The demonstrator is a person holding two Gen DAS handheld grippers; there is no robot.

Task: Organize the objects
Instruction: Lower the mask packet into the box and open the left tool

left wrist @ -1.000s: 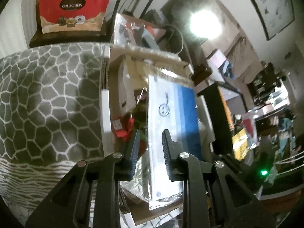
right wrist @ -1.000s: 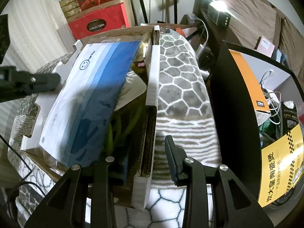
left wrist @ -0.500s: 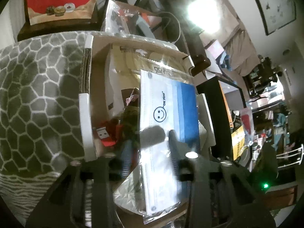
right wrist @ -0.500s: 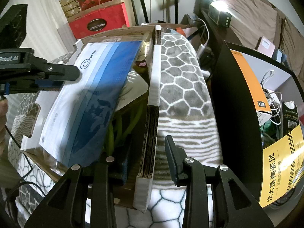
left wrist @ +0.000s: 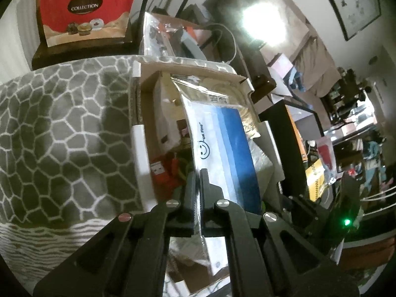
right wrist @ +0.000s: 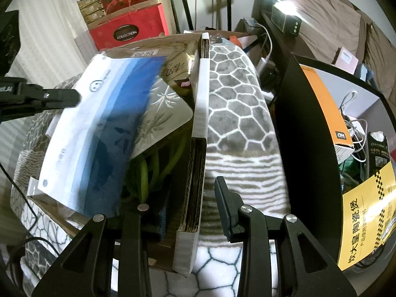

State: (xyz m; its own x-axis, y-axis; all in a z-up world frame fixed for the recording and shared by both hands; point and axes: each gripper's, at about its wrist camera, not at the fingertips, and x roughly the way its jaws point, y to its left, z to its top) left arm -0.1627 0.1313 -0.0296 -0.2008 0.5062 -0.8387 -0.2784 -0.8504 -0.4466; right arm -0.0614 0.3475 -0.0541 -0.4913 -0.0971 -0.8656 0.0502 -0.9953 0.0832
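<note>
A flat white-and-blue packet (left wrist: pixel 222 146) with a smiley face lies tilted on top of the contents of an open cardboard box (left wrist: pixel 141 133). My left gripper (left wrist: pixel 198 175) is shut on the packet's near white edge. In the right wrist view the packet (right wrist: pixel 99 126) slopes over the box, and the left gripper (right wrist: pixel 74 96) shows gripping its left side. My right gripper (right wrist: pixel 193 198) is open, its fingers straddling the box's right cardboard wall (right wrist: pixel 198 128) without closing on it.
The box sits on a grey hexagon-patterned blanket (left wrist: pixel 57 128). Inside are a gold foil pack (right wrist: pixel 173 74), green cords (right wrist: pixel 146 175) and red items (left wrist: pixel 165 173). A red gift bag (left wrist: pixel 84 7) stands behind. A black panel (right wrist: pixel 304 128) stands right of the box.
The left gripper has closed from open onto the packet's edge and lifted that side slightly. The right gripper has stayed open around the box wall.
</note>
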